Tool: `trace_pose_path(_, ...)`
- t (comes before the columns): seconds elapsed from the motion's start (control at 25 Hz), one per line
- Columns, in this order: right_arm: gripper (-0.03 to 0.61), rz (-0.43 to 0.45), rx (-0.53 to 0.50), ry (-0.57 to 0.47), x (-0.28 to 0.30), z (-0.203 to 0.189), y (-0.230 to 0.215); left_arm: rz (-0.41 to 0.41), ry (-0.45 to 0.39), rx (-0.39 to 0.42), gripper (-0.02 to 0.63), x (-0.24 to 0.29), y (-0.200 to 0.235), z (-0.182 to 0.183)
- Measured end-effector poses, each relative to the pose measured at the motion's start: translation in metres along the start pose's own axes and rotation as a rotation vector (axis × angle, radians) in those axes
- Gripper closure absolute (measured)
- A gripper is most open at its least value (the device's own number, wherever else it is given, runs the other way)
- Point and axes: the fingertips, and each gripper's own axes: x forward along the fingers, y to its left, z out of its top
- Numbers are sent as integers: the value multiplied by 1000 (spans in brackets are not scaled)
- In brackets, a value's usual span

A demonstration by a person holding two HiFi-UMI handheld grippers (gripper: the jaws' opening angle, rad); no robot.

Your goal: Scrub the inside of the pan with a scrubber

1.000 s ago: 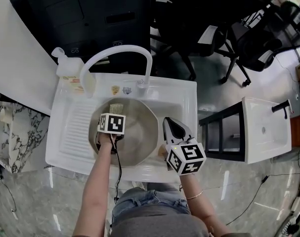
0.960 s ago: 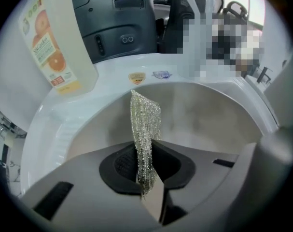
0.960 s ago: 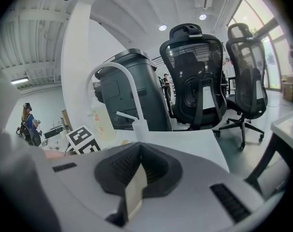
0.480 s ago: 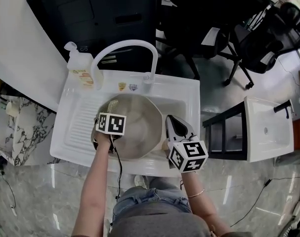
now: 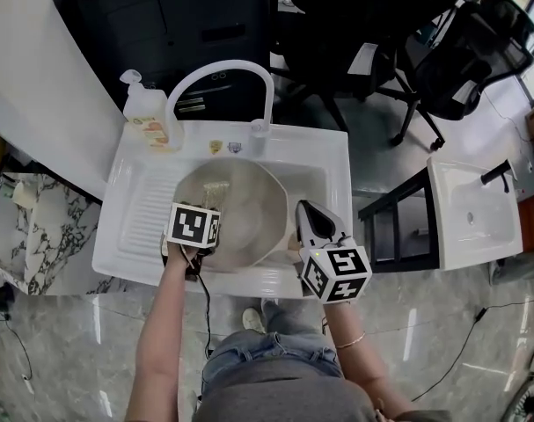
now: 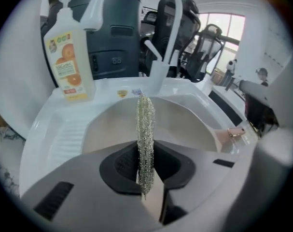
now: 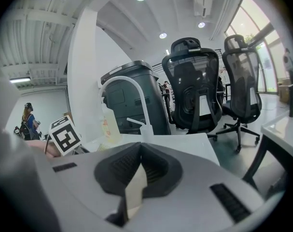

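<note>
Left gripper [image 6: 146, 178] is clamped on the silver metal-mesh scrubber [image 6: 145, 124], over the round grey pan [image 5: 258, 218] in the white sink [image 5: 332, 161], frame centre. Over the last second it slid toward the pan's lower-left rim, so a scrubbing stroke is probably ongoing. Right gripper [image 7: 136, 187] is closed and empty, right of the pan.

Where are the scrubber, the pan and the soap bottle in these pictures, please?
scrubber [image 6: 145, 129], left gripper view, middle of the metal mesh strip.
pan [image 5: 253, 220], head view, bare inner surface.
soap bottle [image 6: 70, 66], left gripper view, on its orange-printed label.
</note>
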Motion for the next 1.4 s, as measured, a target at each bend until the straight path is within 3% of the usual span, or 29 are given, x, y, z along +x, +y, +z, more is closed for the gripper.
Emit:
trace_pose_path(0.12,568,-14,6,-7,-10,-2,1,-126,47,82,549,4,-36,-4)
trace_pose_path(0.24,568,-30,14,-9,-17,-5,-1,-251,152,148,549,12,-70,-15)
trace_pose_path(0.4,568,-48,24,-10,-23,-8,-7,-345,293,210,549,26,-96,-28)
trace_pose_path(0.68,568,-74,36,-8,-19,-7,-26,-483,445,276,551,36,-122,-32)
trace_pose_path(0.92,568,-59,33,6,-6,-4,-30,-434,562,330,552,51,-108,-46)
trace_pose_path(1.16,568,-18,19,22,13,-2,-24,-262,632,415,552,62,-70,-61)
trace_pose_path(1.4,568,25,5,35,29,-1,-13,-200,653,397,551,59,-39,-67)
